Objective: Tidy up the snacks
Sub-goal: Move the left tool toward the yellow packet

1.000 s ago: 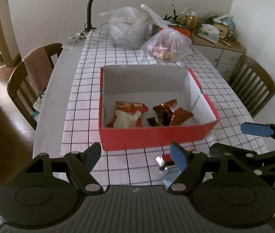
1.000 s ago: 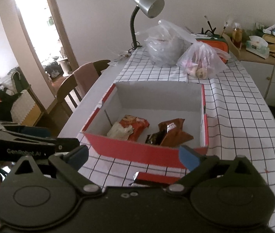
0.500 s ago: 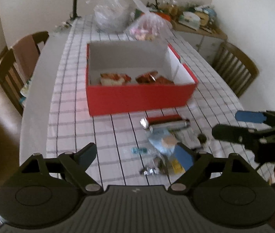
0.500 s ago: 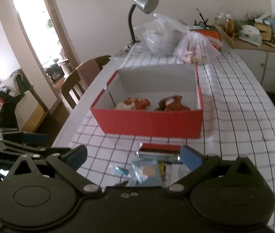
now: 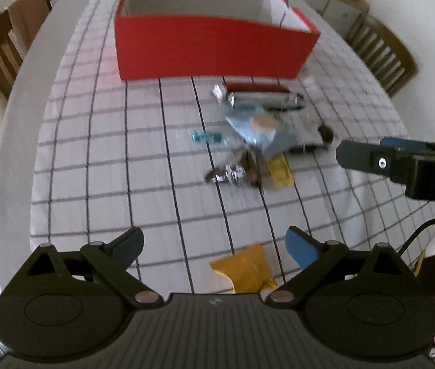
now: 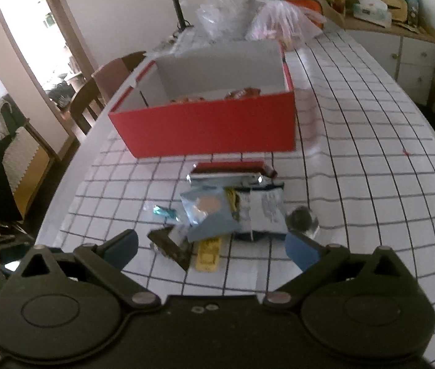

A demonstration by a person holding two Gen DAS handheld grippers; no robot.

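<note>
A red cardboard box (image 5: 214, 50) (image 6: 208, 127) stands on the checked tablecloth, with a few snack packets just showing inside in the right wrist view. In front of it lies a loose pile of snacks: a red and silver bar (image 5: 257, 93) (image 6: 229, 172), a light blue packet (image 5: 257, 127) (image 6: 206, 209), a small teal candy (image 5: 206, 136) (image 6: 163, 212), dark wrappers (image 5: 233, 172) and a yellow packet (image 5: 243, 269) near the table's front edge. My left gripper (image 5: 214, 247) is open and empty above the front edge. My right gripper (image 6: 211, 247) is open and empty over the pile; it also shows in the left wrist view (image 5: 402, 163).
Wooden chairs stand at the left (image 5: 5, 40) and right (image 5: 383, 52) of the table. Plastic bags (image 6: 282, 21) and a desk lamp (image 6: 183, 0) stand behind the box. A sideboard with clutter (image 6: 383, 9) is at the back right. A doorway (image 6: 33, 49) is at the left.
Both grippers have pulled back from the box and tilted down toward the snack pile. The box interior has dropped out of the left view, and the yellow packet has come into view.
</note>
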